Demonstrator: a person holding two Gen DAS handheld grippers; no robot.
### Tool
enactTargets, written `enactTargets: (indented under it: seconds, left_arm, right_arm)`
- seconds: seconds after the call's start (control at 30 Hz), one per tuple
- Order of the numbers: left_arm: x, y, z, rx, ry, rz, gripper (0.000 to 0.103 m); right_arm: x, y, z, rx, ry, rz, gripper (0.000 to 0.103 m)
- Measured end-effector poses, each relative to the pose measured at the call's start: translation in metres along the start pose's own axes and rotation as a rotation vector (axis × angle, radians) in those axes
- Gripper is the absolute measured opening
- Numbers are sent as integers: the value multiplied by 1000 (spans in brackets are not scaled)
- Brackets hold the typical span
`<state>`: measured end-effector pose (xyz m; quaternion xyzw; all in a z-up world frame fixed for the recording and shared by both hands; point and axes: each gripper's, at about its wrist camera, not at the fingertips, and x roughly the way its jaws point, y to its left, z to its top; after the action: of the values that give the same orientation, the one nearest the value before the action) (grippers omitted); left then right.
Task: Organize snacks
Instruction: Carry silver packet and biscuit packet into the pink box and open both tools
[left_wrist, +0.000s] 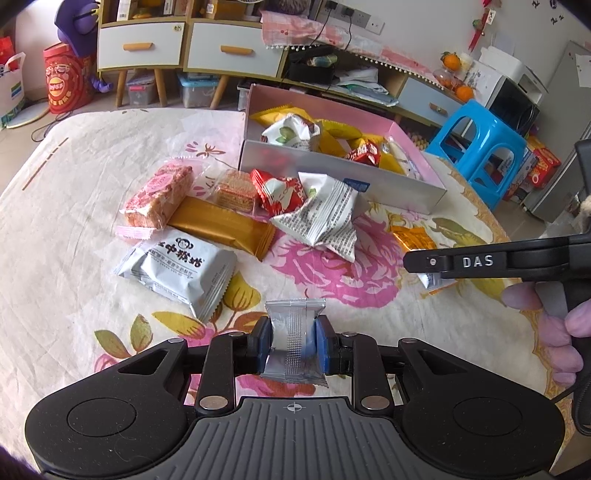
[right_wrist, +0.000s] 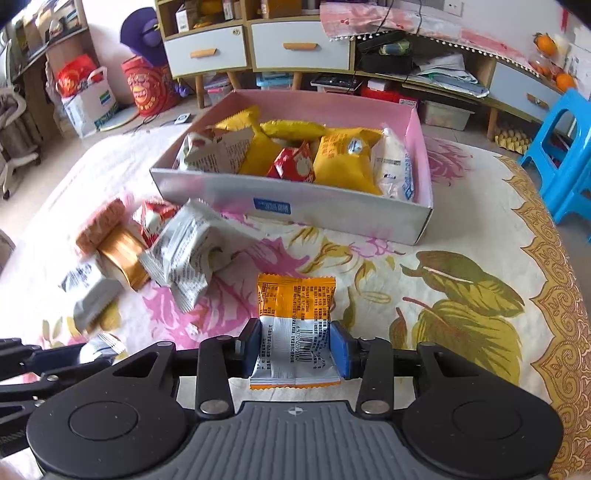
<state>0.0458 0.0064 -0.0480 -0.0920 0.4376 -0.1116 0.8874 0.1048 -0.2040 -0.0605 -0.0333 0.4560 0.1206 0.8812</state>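
The left gripper (left_wrist: 294, 341) has its jaws pinching a silver packet (left_wrist: 294, 343) above the floral tabletop (left_wrist: 66, 258); the right gripper (right_wrist: 295, 349) pinches an orange packet (right_wrist: 295, 325); loose snacks (left_wrist: 207, 218) lie just left of the half-filled box (right_wrist: 295, 206).

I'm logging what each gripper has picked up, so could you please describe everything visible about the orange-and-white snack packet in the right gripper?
The orange-and-white snack packet is a flat, glossy pillow pouch with crimped, serrated ends. Its far half is orange with dark print, its near half white with a barcode and an orange edge. It lies roughly level along the fingers, back side up, pinched at its sides by the blue pads of the right gripper, above the floral cloth. Whether it touches the cloth is unclear.
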Motion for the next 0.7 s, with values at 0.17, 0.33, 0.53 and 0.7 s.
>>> enactTargets:
  seconds: [0.17,0.33,0.53,0.7]
  left_arm:
    - [-4,1,10,-15,-20,-6,23]
    - [-11,3,24,-38,-52,-15,23]
    - [-17,0,42,-78,-95,-37,23]
    - [-14,-10,59,-82,-117,-54,23]
  right_arm:
    - [-9,-5,6,54,-1,30,30]
    - [-22,-9,13,106,-17,67,30]
    - [-36,-17,27,130,-59,89,30]
    - [-37,-29,39,171,-81,86,30]
